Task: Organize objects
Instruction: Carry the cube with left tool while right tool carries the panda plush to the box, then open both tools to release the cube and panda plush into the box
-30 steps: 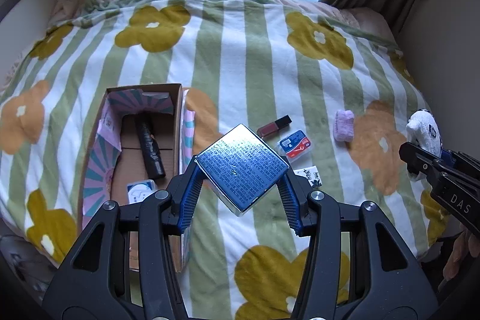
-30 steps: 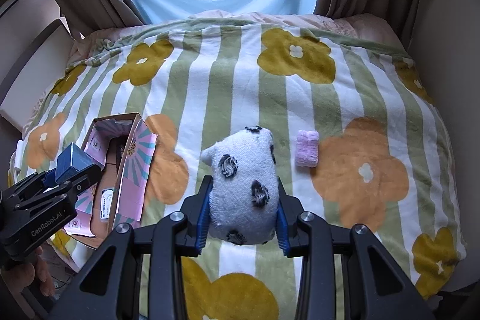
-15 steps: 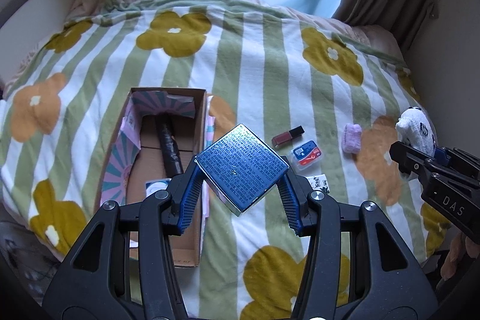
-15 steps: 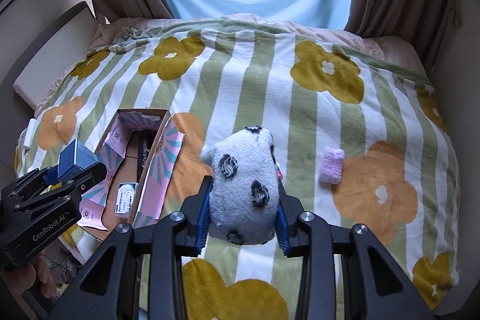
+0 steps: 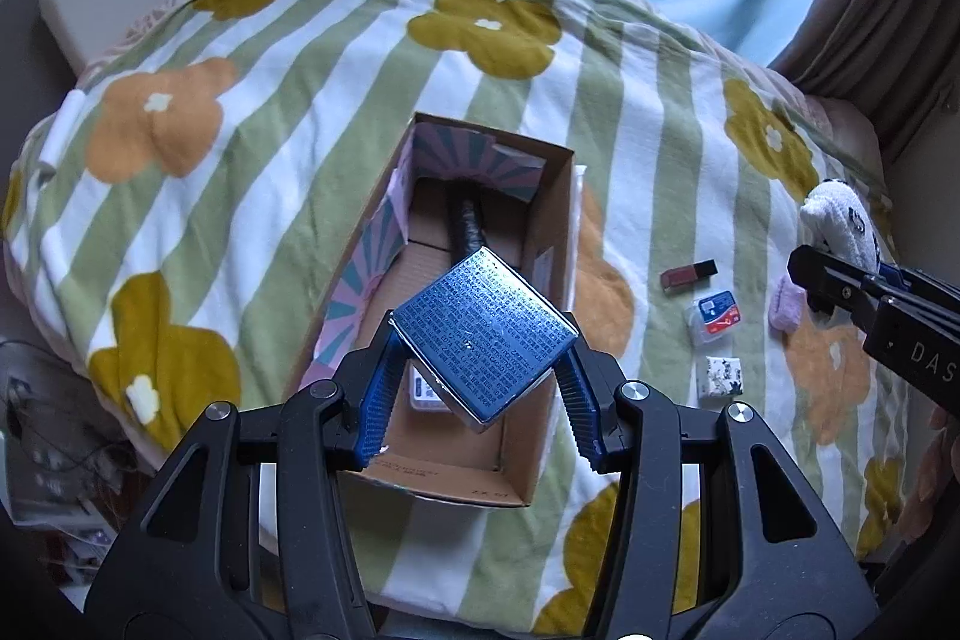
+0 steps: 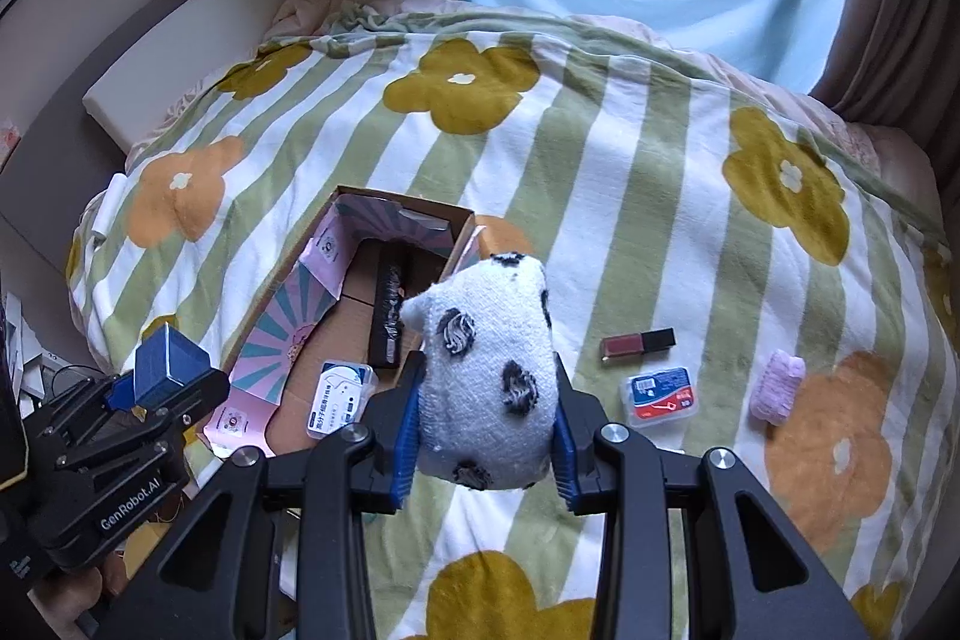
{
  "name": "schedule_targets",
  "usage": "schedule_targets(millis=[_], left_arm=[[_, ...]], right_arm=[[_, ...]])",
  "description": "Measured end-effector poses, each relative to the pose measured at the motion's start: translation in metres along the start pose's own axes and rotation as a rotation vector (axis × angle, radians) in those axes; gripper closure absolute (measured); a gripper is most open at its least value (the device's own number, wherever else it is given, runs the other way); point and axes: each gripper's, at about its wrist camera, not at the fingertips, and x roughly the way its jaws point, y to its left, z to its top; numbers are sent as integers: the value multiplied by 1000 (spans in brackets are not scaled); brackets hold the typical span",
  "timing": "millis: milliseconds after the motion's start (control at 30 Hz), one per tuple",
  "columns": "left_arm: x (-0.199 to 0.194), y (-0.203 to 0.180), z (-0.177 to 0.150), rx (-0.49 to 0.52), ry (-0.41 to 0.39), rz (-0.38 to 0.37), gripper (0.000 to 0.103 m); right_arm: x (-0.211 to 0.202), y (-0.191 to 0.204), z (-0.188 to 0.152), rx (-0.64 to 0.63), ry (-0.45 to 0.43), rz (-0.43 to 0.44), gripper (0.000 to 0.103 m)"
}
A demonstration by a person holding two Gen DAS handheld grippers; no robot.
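Observation:
My left gripper [image 5: 480, 358] is shut on a shiny blue box [image 5: 483, 334] and holds it above the open cardboard box [image 5: 549, 232] on the bed. In that box lie a black tube [image 5: 468, 226] and a small white packet [image 6: 342, 397]. My right gripper [image 6: 486, 394] is shut on a white plush toy with black spots [image 6: 489, 370], held above the blanket right of the cardboard box [image 6: 360, 292]. The left gripper with the blue box [image 6: 168, 358] shows at the left of the right wrist view.
On the flowered striped blanket [image 5: 300, 100] right of the box lie a dark red lipstick [image 6: 639, 343], a red-and-blue plastic case [image 6: 660, 394], a pink fuzzy item [image 6: 777, 388] and a small patterned square [image 5: 723, 376]. A white headboard [image 6: 180, 40] stands at the left; curtains at the back.
My left gripper has carried the blue box leftward, from over the blanket to over the cardboard box. My right gripper with the plush toy has also shifted left, toward the box.

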Motion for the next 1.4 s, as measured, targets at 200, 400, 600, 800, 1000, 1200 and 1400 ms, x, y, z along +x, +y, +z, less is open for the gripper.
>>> schedule_targets(millis=[200, 400, 600, 800, 1000, 1200, 1400], left_arm=[[29, 31, -9, -46, 55, 16, 58], [73, 52, -19, -80, 128, 9, 58], [118, 59, -26, -47, 175, 5, 58], [143, 61, -29, -46, 198, 1, 58], [153, 66, -32, -15, 208, 5, 58], [151, 62, -32, 20, 200, 0, 57], [134, 57, -30, 13, 147, -44, 1]], right_arm=[[45, 28, 22, -53, 47, 28, 69], [105, 54, 39, -99, 118, 46, 69], [170, 81, 51, -149, 184, 75, 69], [219, 106, 50, -168, 270, 118, 69], [234, 111, 46, -150, 307, 141, 69], [239, 112, 51, -121, 323, 179, 65], [241, 110, 53, -127, 294, 158, 8]])
